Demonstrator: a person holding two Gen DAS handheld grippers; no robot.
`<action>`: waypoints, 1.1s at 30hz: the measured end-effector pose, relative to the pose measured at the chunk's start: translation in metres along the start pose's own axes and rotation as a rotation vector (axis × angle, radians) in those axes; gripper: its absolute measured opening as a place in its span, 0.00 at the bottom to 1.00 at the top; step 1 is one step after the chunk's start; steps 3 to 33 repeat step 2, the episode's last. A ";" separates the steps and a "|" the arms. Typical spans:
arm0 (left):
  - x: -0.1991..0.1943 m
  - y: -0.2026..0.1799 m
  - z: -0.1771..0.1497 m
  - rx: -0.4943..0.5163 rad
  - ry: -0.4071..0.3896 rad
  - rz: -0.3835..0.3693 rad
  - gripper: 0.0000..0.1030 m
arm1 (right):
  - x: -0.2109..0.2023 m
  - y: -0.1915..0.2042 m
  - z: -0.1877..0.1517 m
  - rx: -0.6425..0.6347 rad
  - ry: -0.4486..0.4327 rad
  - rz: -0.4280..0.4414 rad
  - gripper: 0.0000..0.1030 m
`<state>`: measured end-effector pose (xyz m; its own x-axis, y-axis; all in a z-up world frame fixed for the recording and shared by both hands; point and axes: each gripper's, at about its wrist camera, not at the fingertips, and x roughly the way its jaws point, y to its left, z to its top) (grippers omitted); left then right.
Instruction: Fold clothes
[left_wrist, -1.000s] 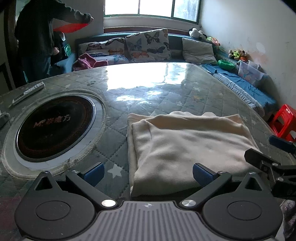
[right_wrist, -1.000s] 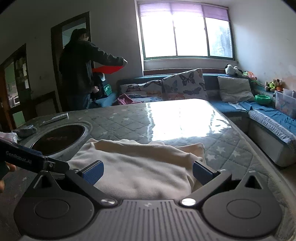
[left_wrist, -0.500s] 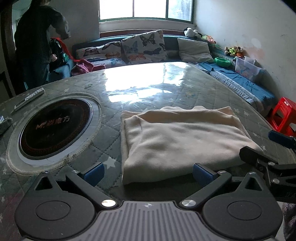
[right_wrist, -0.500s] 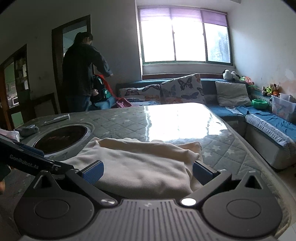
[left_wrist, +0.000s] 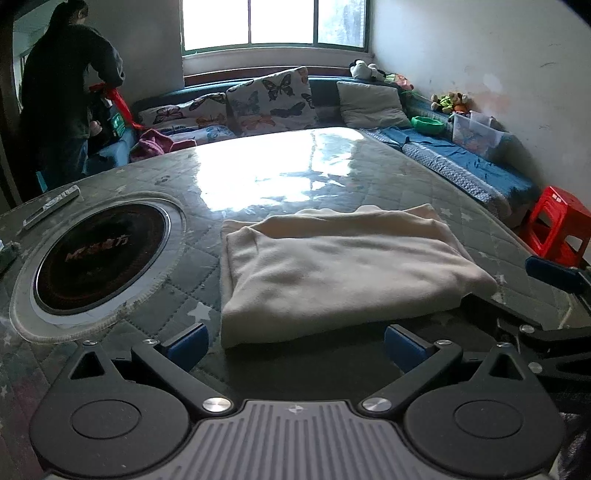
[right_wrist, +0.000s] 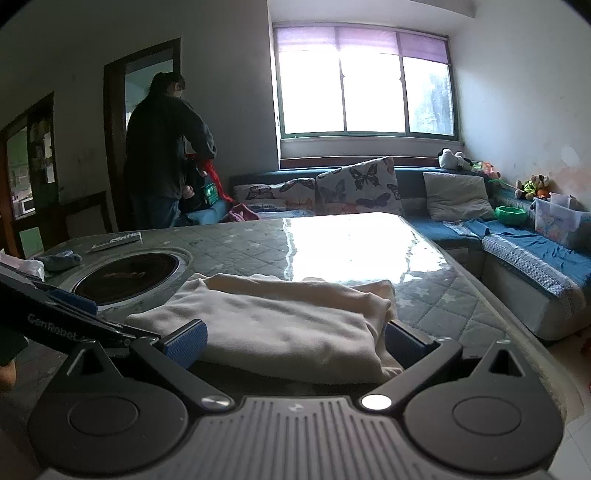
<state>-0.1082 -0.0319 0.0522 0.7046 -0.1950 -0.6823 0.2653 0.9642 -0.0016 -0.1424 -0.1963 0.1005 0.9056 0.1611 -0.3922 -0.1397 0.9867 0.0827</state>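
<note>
On the far left a person (left_wrist: 62, 99) stands at the sofa end, now bent over a red cloth (left_wrist: 118, 101) held low; a second ago that cloth was held out level at shoulder height. This has nothing to do with the folding.

Nearer, a round cooktop (left_wrist: 99, 251) is set into the left of the quilted table (left_wrist: 295, 173), with a remote (left_wrist: 51, 205) beyond it. Neither has shifted.

Right of the cooktop lies the cream garment (left_wrist: 332, 269), folded into a flat rectangle near the front edge. Its outline matches the earlier frames, so it has been left alone. It sits further from the left gripper (left_wrist: 293, 341) than before: that gripper has drawn back and up, jaws wide apart and empty.

At the right, the right gripper (right_wrist: 295, 341) has likewise pulled away from the garment's near right corner, its blue pads spread, nothing between them. A red stool (left_wrist: 554, 225) stands beyond the table's right edge.

Both tools retreating from an unmoved, neat stack suggests this garment's folding is finished, or nearly so.
</note>
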 end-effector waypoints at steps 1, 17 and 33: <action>-0.001 -0.001 -0.001 0.001 0.000 -0.002 1.00 | -0.001 0.001 -0.001 0.003 -0.002 0.000 1.00; -0.001 -0.002 -0.001 0.003 0.001 -0.004 1.00 | -0.002 0.001 -0.001 0.004 -0.003 0.000 1.00; -0.001 -0.002 -0.001 0.003 0.001 -0.004 1.00 | -0.002 0.001 -0.001 0.004 -0.003 0.000 1.00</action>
